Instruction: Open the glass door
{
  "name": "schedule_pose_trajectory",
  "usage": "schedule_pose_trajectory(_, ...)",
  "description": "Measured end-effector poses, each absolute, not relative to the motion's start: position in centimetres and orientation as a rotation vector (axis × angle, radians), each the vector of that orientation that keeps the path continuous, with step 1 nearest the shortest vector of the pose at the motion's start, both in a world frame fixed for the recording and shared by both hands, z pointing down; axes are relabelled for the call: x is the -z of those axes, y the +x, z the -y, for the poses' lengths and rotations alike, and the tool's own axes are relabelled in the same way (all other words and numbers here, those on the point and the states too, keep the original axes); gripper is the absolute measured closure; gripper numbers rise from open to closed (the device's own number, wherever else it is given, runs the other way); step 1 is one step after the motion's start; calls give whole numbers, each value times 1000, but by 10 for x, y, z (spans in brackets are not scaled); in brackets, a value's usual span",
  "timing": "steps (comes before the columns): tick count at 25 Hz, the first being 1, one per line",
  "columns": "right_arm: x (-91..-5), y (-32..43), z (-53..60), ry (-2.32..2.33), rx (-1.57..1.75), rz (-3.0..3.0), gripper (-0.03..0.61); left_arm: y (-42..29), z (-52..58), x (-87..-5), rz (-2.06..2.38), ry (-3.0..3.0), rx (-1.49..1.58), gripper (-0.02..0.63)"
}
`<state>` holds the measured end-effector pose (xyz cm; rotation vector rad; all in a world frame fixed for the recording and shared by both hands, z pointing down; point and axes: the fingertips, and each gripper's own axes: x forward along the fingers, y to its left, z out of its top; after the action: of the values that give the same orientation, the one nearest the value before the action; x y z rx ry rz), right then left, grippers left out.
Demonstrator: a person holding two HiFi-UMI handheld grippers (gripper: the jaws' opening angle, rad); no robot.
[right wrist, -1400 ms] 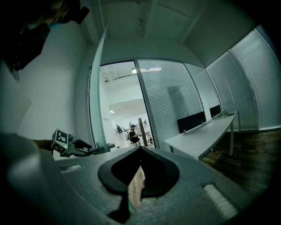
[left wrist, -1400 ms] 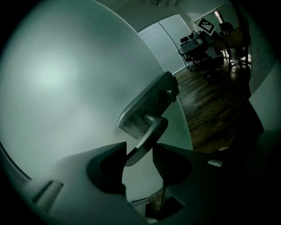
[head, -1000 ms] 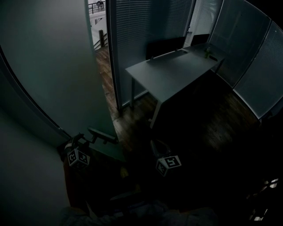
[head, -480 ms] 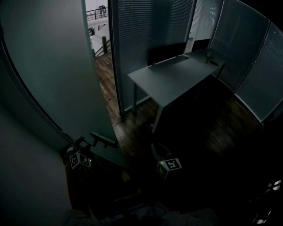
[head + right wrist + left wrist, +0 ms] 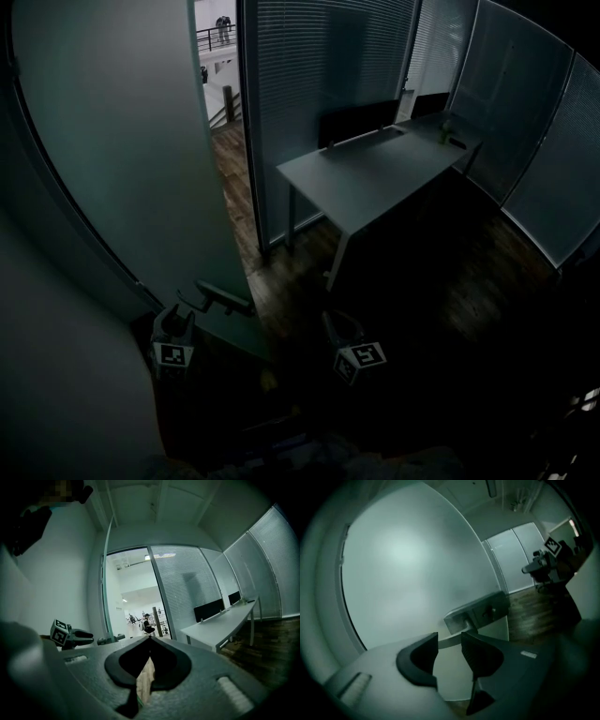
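1. Two hand-held grippers are sharing a dim office: we are holding the left gripper [image 5: 450, 637] up to the handle [image 5: 223, 298] of the glass door [image 5: 122, 169].
2. Its jaws are closing with a gap between them. The handle's lever is crossing that gap just past the tips, and we are seeing no pad pressing on it.
3. We are keeping the right gripper [image 5: 150, 639] to the right of the handle and apart from it, its jaws meeting at the tips with nothing between them.
4. At the left of the head view the frosted door is standing partly open, and a bright hallway is showing between its edge and the slatted partition [image 5: 319, 66].
5. Beyond the partition's near corner, a grey desk [image 5: 375, 173] is standing on the wooden floor [image 5: 281, 272].
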<state>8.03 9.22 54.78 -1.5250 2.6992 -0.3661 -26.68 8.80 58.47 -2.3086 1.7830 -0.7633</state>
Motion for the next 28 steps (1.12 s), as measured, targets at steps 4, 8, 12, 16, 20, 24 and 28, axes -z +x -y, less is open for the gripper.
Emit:
schedule_pose_trajectory(4,-548,75,-98,-1517,379,-2704,577,-257,-106,-568,-1887,-2370,506,468)
schedule_pose_trajectory(8,-551,71,-105,-1514,384,-2711,577,-244,-123,-555,-1943,-2442,287,486)
schedule_pose_trajectory(12,-553,70,-109,-1522,381,-2712,577,-238,-135,-543,-1989,-2447,163,500)
schedule_pose_trajectory(16,-552,71,-114,-1528,379,-2708,577,-225,-147,-536,-2006,-2445,91,528)
schedule_pose_trajectory(20,-551,69,-118,-1528,382,-2706,577,-199,-159,-536,-1974,-2542,11,561)
schedule_pose_trajectory(24,-551,69,-123,-1526,381,-2702,577,-177,-165,-533,-1936,-2613,-28,566)
schedule_pose_trajectory(28,-551,71,-129,-1527,392,-2697,577,-173,-171,-528,-1963,-2604,-40,602)
